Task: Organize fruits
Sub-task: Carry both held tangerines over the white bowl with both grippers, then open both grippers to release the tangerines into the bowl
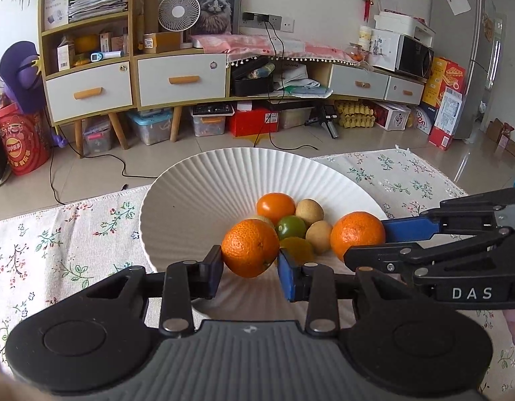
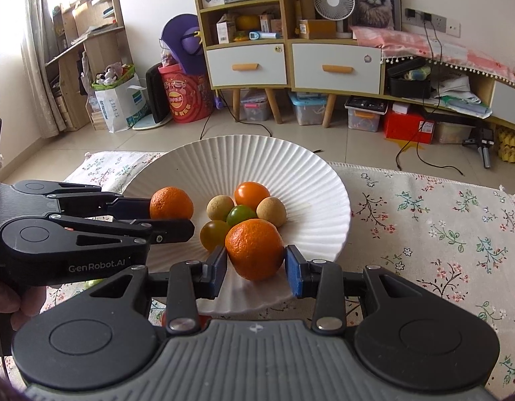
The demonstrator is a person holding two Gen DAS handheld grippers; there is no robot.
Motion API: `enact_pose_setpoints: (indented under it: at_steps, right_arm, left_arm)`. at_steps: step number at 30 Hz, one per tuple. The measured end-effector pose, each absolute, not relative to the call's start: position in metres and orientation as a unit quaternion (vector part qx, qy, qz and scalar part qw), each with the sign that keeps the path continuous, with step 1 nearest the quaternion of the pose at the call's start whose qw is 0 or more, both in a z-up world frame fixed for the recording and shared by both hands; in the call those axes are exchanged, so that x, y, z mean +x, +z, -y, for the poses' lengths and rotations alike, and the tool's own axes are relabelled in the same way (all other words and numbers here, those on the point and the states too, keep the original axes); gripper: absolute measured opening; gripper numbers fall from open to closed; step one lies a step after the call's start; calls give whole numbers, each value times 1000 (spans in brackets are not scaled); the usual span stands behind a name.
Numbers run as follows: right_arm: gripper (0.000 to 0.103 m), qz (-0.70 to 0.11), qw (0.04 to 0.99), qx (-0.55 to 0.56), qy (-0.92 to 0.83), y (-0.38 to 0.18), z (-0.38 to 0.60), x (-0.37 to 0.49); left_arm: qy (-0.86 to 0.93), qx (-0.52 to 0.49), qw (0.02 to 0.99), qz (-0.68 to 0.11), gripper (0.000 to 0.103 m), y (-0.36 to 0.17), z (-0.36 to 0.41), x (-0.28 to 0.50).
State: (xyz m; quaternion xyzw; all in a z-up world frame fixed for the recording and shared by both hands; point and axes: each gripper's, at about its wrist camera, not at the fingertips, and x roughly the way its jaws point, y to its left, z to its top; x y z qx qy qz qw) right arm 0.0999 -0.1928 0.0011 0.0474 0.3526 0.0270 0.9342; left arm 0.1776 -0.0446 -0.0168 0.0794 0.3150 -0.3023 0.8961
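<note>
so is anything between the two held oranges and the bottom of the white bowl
Yes. A cluster of small fruits lies in the middle of the white ribbed bowl, just beyond both mandarin oranges. The left gripper holds one orange, the right gripper the other; bare bowl shows beneath each.

Two dimpled orange mandarins sit over a white ribbed bowl (image 1: 197, 180). One mandarin (image 1: 250, 248) lies between the blue pads of the left hand-held gripper (image 1: 250, 267), at the bowl's near rim. The other mandarin (image 2: 254, 249) lies between the pads of the right hand-held gripper (image 2: 256, 269), likewise at the near rim. Just beyond both gripper tips, clustered in the bowl's hollow and touching one another, lie a smooth orange fruit (image 2: 251, 194), a green fruit (image 2: 240, 215), a yellow-green fruit (image 2: 214, 233) and two tan round fruits (image 2: 271, 211).
</note>
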Motion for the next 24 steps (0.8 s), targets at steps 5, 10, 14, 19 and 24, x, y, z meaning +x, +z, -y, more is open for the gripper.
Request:
enact_pose_setpoints:
  at_steps: [5,10,14,19,24]
  right_arm:
    - [43,-351,935,47,29,3,193,97]
    - [51,-345,937,52,29,9,194,93]
    - [57,-338,939,58,27,15,197,89]
    - [64,-334,940,61,28,20,195,80]
    - [68,-332,941,60,27,25,193,68]
  left_arm:
    - [-299,77,898,-313,37,-13,43,176]
    - [-297,77,899,-313,49,-7,40,172]
    - [-292,84,901,-310,59,-2,36,165]
    - [-279,81,904,-314,74,6,28,156]
    - [-270,83,905,-317,81,11,20,142]
